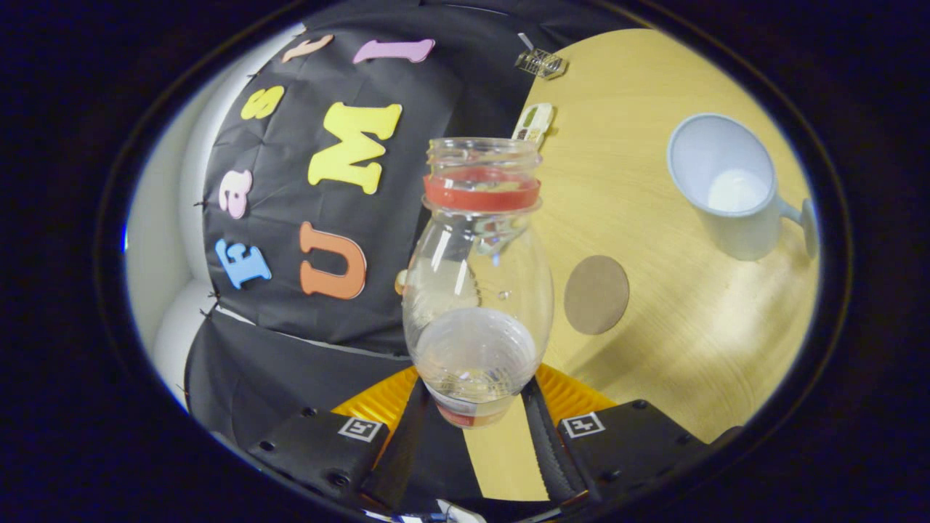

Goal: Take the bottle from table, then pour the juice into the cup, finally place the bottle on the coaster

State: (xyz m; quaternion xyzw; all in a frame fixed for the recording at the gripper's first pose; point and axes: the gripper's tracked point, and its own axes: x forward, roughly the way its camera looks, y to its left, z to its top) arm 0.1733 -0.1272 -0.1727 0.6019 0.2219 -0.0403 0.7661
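Note:
My gripper [476, 396] is shut on a clear plastic bottle [476, 290], both fingers pressing its lower body. The bottle has an open mouth and a red ring round its neck. It is held off the yellow wooden table [654, 203], and the whole view is rolled so the table stands on edge. A little liquid pools near the bottle's base between the fingers. Just beyond the bottle lies a round brown coaster [596, 294]. Farther off on the table stands a pale grey cup [730, 185] with a handle, with whitish liquid at its bottom.
Two small toy cars, one cream [534, 123] and one wire-framed [541, 63], lie at the table's far edge by the black cloth wall [290, 341]. Bare tabletop stretches between the coaster and the cup.

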